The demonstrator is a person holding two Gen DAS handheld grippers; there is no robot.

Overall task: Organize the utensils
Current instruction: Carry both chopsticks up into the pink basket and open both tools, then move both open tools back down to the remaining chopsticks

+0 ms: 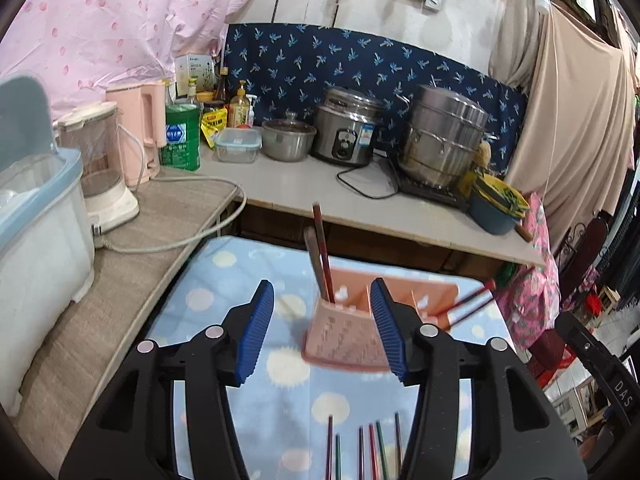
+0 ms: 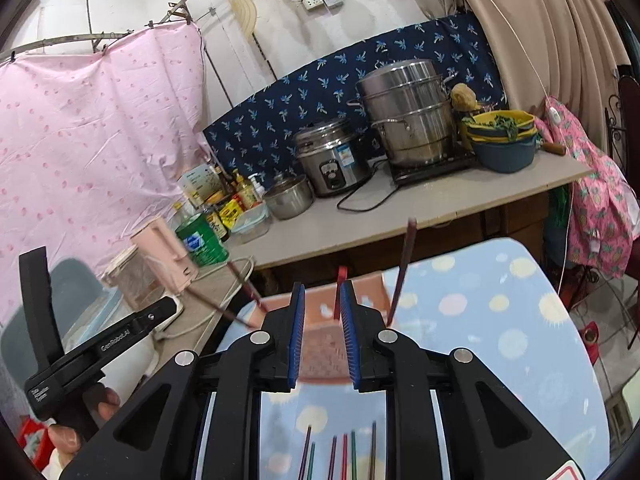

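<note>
On the desk (image 1: 248,264) with its dotted blue cloth, your left tool (image 1: 322,330) stands open, nothing between its pads. Ahead of it sits the pink holder (image 1: 344,340), chopsticks (image 1: 320,256) leaning in its compartments. More chopsticks (image 1: 364,452) lie loose near you. Your right tool (image 2: 322,334) is slightly parted and empty, facing the holder.
</note>
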